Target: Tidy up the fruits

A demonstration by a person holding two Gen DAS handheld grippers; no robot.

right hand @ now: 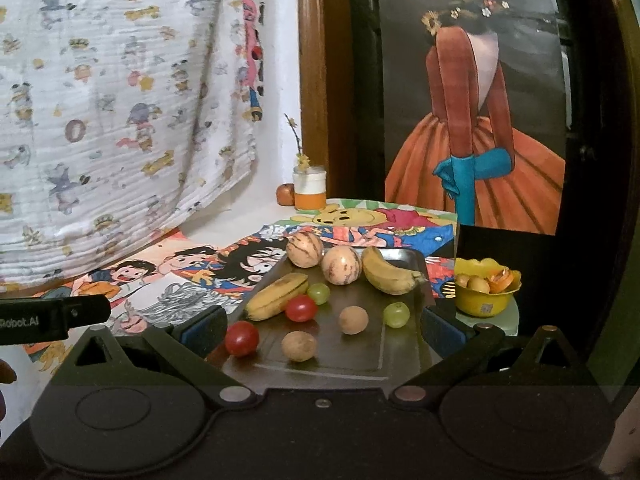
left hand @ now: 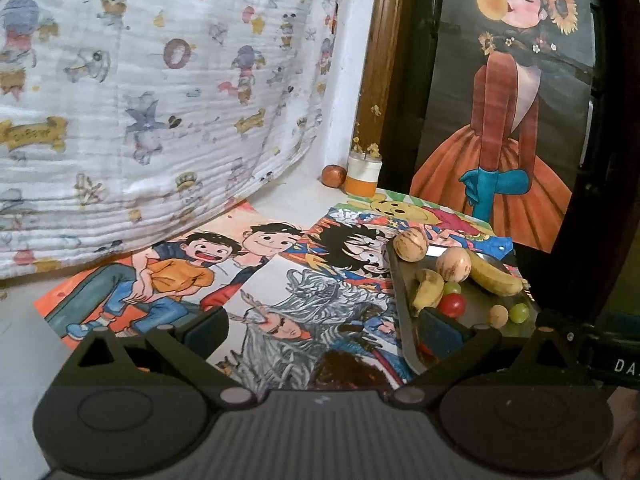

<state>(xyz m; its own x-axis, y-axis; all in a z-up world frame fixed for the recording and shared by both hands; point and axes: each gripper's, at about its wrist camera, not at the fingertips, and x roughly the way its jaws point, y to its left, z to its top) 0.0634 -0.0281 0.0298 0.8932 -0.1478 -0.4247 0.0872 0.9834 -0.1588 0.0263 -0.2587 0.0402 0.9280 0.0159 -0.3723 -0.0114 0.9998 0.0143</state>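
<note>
Jaws of both the right gripper (right hand: 320,330) and left gripper (left hand: 326,328) stand spread, holding nothing. Best to close gently on 1 small fruit. On the steel tray (right hand: 404,256), a cherry tomato (right hand: 241,338) lies at 9 o'clock near the right jaws; yellow bowl (right hand: 486,300) at 2 o'clock.

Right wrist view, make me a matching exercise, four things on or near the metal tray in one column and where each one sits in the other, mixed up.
Things:
1. banana
2. yellow bowl
3. starfruit
4. orange-and-white jar

Places:
A. off the metal tray, to its right
B. back right part of the tray
C. against the wall behind the drawings
D. left edge of the tray, beside a red tomato

Pairs: 1-B, 2-A, 3-D, 4-C
</note>
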